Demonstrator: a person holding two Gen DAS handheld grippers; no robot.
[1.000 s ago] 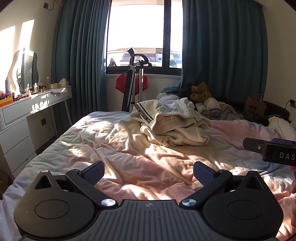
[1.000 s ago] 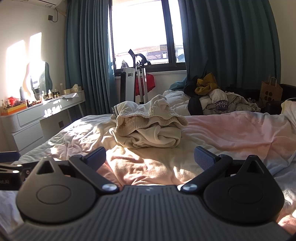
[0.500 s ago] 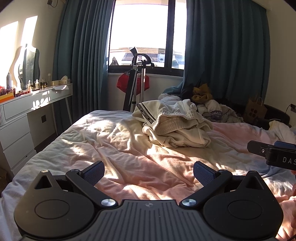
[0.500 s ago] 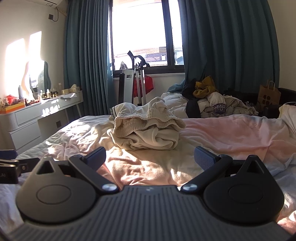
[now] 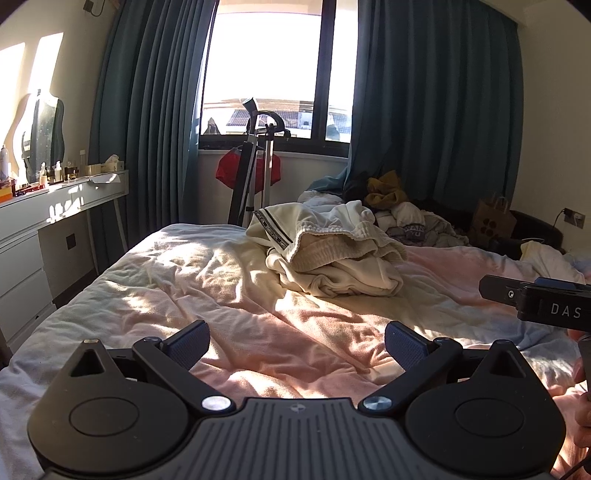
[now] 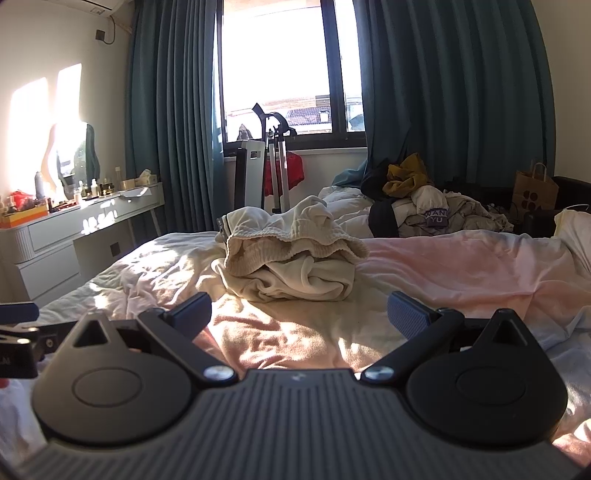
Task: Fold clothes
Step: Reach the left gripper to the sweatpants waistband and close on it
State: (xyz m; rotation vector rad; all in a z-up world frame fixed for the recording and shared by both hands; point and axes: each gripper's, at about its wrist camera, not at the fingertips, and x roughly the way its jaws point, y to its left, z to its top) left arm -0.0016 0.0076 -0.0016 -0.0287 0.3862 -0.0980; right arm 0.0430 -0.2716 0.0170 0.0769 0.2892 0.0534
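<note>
A crumpled cream garment (image 5: 332,254) lay bunched in a heap on the bed (image 5: 184,288), toward the far side, under the window (image 5: 277,74). Its shape could not be made out; a dark printed band along one edge showed clearly in the left wrist view, while the right wrist view (image 6: 291,258) showed only a short end of it. Nothing touched the garment.

The left claw (image 5: 295,345) hung low over the near part of the bed, its blue-padded fingers wide apart and empty. The right claw (image 6: 299,314) was likewise spread and empty, well short of the garment. In the left view the right claw's body entered from the right edge, cut off, with part of a hand (image 5: 581,387) below it. In the right view a piece of the left claw showed at the left edge, also cut off.

Behind the bed a second pile of clothes (image 6: 424,206) lay against the teal curtain (image 6: 443,92); individual pieces were hard to separate. A brown paper bag (image 6: 535,188) stood further right. A white desk (image 5: 55,218) with small bottles and a mirror stood at left. Only the right view showed the air conditioner (image 6: 103,5), cut by the frame top.
</note>
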